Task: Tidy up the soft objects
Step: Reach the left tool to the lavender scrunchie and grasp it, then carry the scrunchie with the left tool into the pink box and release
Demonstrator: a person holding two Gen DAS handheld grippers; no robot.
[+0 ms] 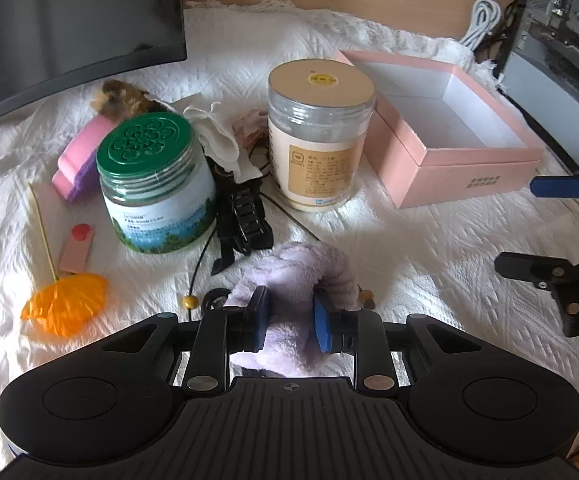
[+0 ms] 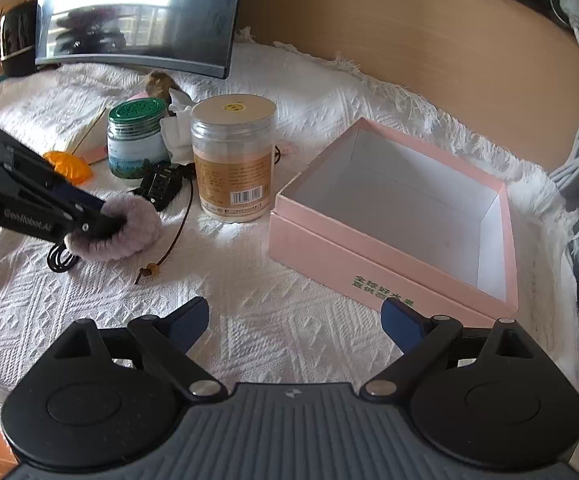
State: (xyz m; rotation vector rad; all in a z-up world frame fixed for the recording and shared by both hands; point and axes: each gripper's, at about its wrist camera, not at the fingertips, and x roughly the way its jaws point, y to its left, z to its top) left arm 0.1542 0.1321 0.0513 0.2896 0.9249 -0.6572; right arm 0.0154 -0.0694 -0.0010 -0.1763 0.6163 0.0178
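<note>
Altogether two jars (image 1: 157, 184), one pink box (image 2: 373, 256)

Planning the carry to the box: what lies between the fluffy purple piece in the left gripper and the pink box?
In the right wrist view, only bare white cloth lies between the fluffy purple piece and the pink box.

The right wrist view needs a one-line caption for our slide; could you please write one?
Left tool grips a fuzzy lilac scrunchie while the open right tool hovers before the empty pink box.
</note>
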